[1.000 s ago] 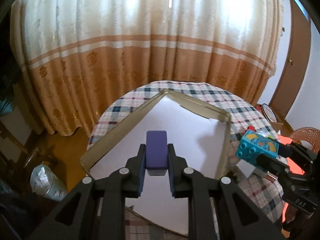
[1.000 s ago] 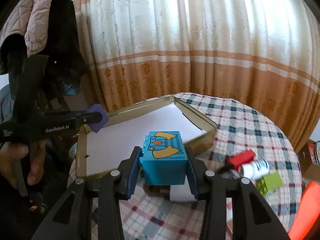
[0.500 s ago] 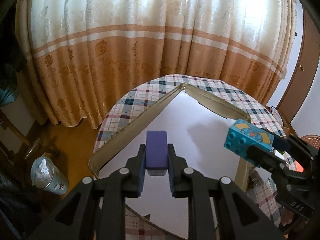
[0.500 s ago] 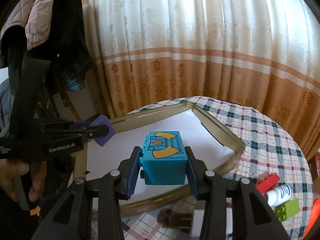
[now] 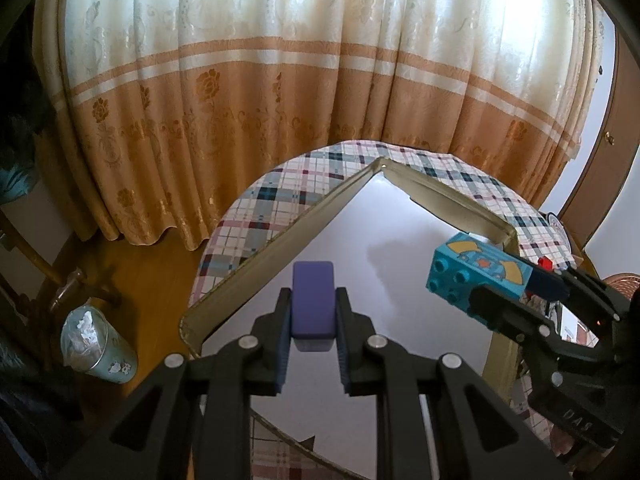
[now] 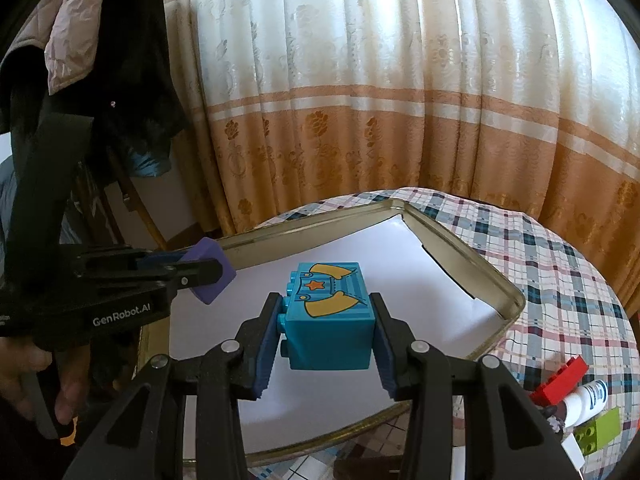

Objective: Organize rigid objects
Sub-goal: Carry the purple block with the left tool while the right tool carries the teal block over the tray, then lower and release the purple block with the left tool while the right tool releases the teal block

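— Why is the person holding both grippers up over the tray (image 6: 496, 280) instead of setting anything down?

— I'd say both pieces are meant to go in it. The left gripper (image 5: 313, 322) has its jaws drawn in narrow and clamped on a small purple block (image 5: 313, 300), which hangs above the tray's near left part. The right gripper (image 6: 326, 322) has its pads pressed on the two sides of the teal toy brick (image 6: 330, 320), studs facing left, printed face up, above the white lining in the middle of the tray.

— So neither piece is resting on anything?

— Not that I can see. Both sit clear of the white floor, each carried only by its pads. The tray floor looks bare, so there is room to drop them apart from each other.

— And the rest of the clutter?

— Left on the checked tablecloth (image 6: 560, 264), to the right of the tray and near its front corner: a red brick (image 6: 560, 378), a lime green brick (image 6: 598, 432) and a small white bottle (image 6: 586, 398) lying on its side. My guess is they are waiting their turn.

— What would you watch for?

— The two grippers are near each other over one tray; lowering both at once could knock them together.
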### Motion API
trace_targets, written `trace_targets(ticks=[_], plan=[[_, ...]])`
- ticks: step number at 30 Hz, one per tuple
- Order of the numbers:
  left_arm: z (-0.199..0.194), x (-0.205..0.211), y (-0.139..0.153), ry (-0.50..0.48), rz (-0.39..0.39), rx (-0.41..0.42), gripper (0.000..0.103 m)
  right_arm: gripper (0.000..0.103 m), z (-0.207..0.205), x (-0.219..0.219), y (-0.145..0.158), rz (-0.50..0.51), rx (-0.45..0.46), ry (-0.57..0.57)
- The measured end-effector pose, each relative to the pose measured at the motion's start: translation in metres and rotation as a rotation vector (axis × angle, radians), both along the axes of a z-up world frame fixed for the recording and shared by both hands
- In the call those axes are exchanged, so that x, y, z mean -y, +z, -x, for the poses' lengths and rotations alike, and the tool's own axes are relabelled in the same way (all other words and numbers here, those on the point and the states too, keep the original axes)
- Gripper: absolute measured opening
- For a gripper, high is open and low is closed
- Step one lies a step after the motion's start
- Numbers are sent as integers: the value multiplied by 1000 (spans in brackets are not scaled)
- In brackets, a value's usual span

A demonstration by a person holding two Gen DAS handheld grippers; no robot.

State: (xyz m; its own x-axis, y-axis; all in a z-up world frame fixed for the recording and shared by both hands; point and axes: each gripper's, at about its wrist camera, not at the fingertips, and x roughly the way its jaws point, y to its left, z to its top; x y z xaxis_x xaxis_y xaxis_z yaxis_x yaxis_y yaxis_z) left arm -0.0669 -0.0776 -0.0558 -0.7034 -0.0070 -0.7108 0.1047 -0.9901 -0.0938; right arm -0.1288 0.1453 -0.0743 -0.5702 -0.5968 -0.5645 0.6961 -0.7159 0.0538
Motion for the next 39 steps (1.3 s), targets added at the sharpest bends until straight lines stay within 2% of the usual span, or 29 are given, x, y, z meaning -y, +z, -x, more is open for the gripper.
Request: trace_targets(ticks=[39], plan=[[16, 15, -20, 27, 16, 55, 18, 45, 15, 31, -26, -65, 50, 18]])
